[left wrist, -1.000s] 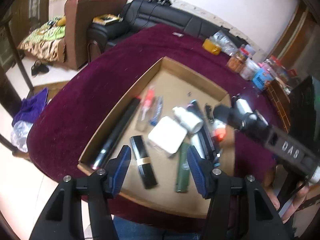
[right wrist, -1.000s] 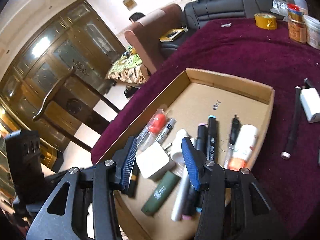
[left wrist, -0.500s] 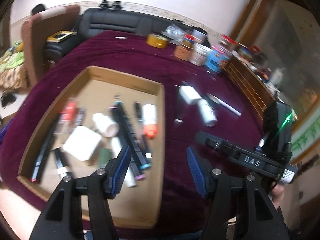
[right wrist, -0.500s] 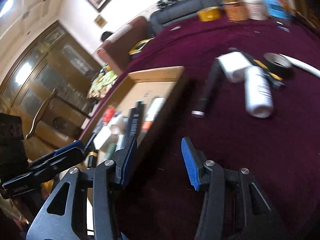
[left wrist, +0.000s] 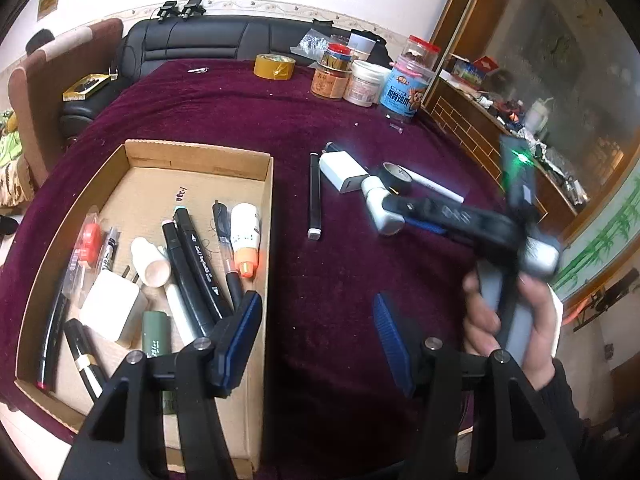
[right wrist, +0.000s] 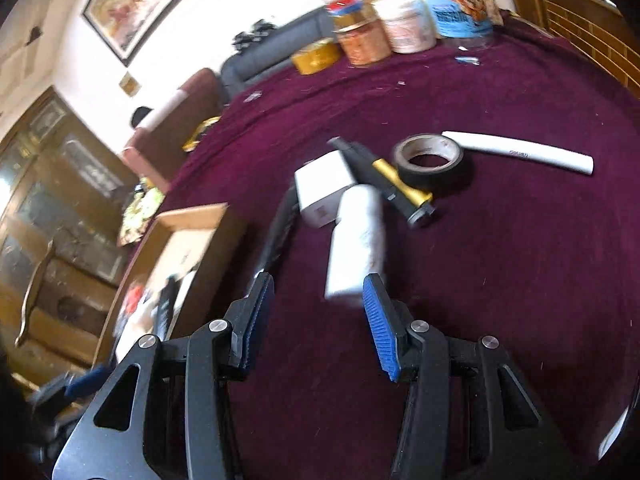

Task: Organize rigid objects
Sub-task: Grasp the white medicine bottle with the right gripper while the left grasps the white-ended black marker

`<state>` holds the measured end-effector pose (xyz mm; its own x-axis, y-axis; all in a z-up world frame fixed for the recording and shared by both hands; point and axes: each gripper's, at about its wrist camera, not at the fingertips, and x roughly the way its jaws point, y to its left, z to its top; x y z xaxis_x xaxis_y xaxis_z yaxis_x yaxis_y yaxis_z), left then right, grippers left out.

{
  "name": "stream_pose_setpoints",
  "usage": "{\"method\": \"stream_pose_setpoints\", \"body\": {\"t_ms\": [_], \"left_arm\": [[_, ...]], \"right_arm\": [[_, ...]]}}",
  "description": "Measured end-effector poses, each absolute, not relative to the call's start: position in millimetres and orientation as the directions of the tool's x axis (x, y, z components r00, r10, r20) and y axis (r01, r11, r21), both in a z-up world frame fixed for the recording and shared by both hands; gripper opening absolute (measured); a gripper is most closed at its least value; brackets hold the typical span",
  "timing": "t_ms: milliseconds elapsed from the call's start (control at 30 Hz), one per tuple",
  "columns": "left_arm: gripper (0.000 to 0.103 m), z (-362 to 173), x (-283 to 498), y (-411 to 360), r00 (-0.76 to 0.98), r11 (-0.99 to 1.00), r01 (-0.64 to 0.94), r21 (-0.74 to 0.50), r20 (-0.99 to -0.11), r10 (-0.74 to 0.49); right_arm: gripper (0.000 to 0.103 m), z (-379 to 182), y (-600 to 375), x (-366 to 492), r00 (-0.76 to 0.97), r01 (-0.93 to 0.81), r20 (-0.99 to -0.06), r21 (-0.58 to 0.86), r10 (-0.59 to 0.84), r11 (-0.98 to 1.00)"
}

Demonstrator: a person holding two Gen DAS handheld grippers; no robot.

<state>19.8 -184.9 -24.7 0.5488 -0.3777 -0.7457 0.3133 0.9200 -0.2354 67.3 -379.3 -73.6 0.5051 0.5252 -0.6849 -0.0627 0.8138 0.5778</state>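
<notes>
surface (left wrist: 248, 112): round, under a maroon cloth; carries everything listed below.

cardboard tray (left wrist: 200, 156): open, shallow, on the left of the surface. already holds markers, pens, a white block, small bottles and tubes. judged to be the collecting place.

loose group on the cloth, right of the tray, well apart from it:
- white bottle (right wrist: 356, 240): lying on its side, nearest the right claw, its base end just ahead of the right-hand pad. touching or very near the white adapter; blur hides which.
- white adapter (right wrist: 324, 188): boxy, behind the bottle.
- black tape roll (right wrist: 428, 158): lying flat.
- long white tube (right wrist: 520, 152): beyond the tape.
- black and gold pen (right wrist: 396, 184): between adapter and tape.
- black stick (left wrist: 315, 196): alone, nearer the tray.

right claw (right wrist: 316, 316): jaws apart, nothing between them, angled down toward the bottle.

left claw (left wrist: 316, 328): jaws apart, empty, over the cloth beside the tray's right wall.

handling note (judgement): step in hand is reaching for the bottle. centre the jaws across its round body, not the end, since it can roll. close squarely, lift clear of the adapter, and keep the left claw off the tray wall.
</notes>
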Motion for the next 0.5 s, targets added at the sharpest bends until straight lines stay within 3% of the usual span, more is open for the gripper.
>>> {"method": "stream_pose_setpoints", "body": {"t_ms": [200, 300, 500], "left_arm": [[0.058, -27, 34, -193, 0.521, 0.915, 0.335, -0.226, -0.764, -0.380], [0.058, -28, 45, -201, 0.491, 0.909, 0.352, -0.225, -0.782, -0.384], [0.058, -34, 76, -219, 0.425, 0.898, 0.370, -0.238, -0.816, -0.392]], "right_arm": [[0.046, -93, -375, 86, 0.496, 0.011, -0.722, 0.562, 0.483, 0.827], [0.034, -93, -375, 79, 0.493, 0.022, -0.730, 0.555, 0.474, 0.832], [0.034, -90, -381, 42, 0.500, 0.038, -0.746, 0.527, 0.441, 0.849]]}}
